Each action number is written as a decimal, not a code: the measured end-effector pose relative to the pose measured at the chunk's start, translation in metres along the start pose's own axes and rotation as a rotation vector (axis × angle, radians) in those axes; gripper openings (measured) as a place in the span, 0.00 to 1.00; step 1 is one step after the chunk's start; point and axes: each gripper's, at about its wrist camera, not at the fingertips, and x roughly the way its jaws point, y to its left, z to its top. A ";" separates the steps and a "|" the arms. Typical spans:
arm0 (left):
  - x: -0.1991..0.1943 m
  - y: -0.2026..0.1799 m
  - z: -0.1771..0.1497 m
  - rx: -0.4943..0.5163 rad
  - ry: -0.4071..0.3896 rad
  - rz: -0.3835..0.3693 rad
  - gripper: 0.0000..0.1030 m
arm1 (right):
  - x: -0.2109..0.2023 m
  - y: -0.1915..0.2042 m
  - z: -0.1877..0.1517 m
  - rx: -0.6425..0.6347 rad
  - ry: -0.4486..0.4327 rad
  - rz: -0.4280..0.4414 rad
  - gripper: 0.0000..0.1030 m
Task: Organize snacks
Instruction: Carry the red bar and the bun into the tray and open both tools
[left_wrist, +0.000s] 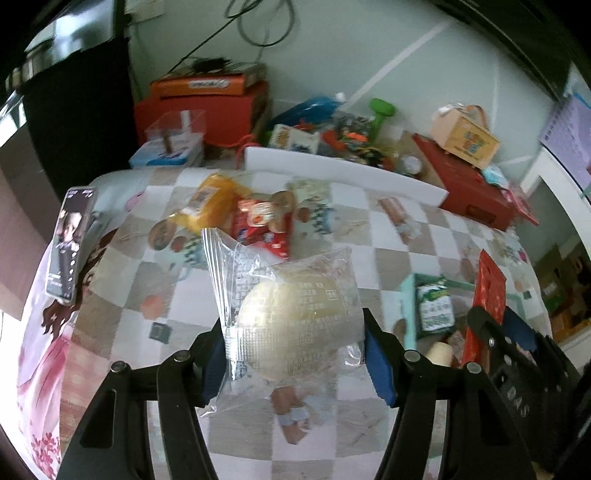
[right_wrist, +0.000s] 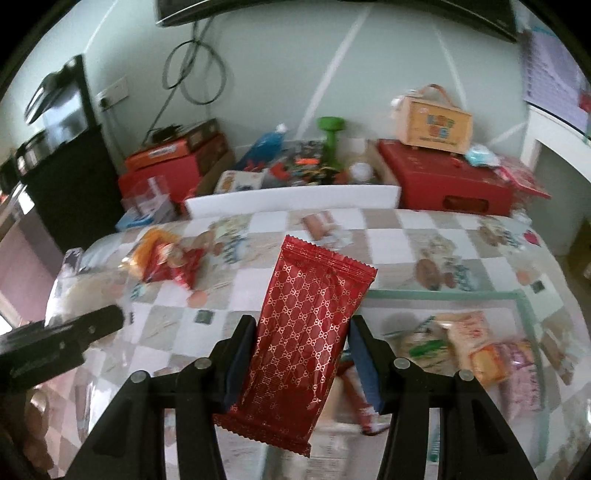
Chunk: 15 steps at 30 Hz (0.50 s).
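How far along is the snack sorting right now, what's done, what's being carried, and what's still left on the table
Done: several packets already lie in the mint-rimmed tray.

In hand: the left gripper is shut on a clear-wrapped round pastry; the right gripper is shut on a red patterned packet. Both are lifted off the table.

Left: an orange packet and a red snack bag remain loose on the checked tablecloth.

We see both fisheye views in soft, even daylight with faint shadows; straight lines bow outward and the corners go black. Motion blur smears the checked tablecloth (right_wrist: 406, 236) and the clutter behind it. Glare whitens a clear wrapper (left_wrist: 295, 314)
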 end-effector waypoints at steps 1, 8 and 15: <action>-0.001 -0.004 0.000 0.008 -0.001 -0.006 0.64 | -0.001 -0.006 0.001 0.012 -0.001 -0.011 0.53; -0.007 -0.038 -0.004 0.077 -0.010 -0.052 0.64 | -0.013 -0.050 0.005 0.103 -0.018 -0.086 0.53; -0.008 -0.077 -0.013 0.153 0.000 -0.087 0.64 | -0.033 -0.094 0.006 0.202 -0.048 -0.144 0.53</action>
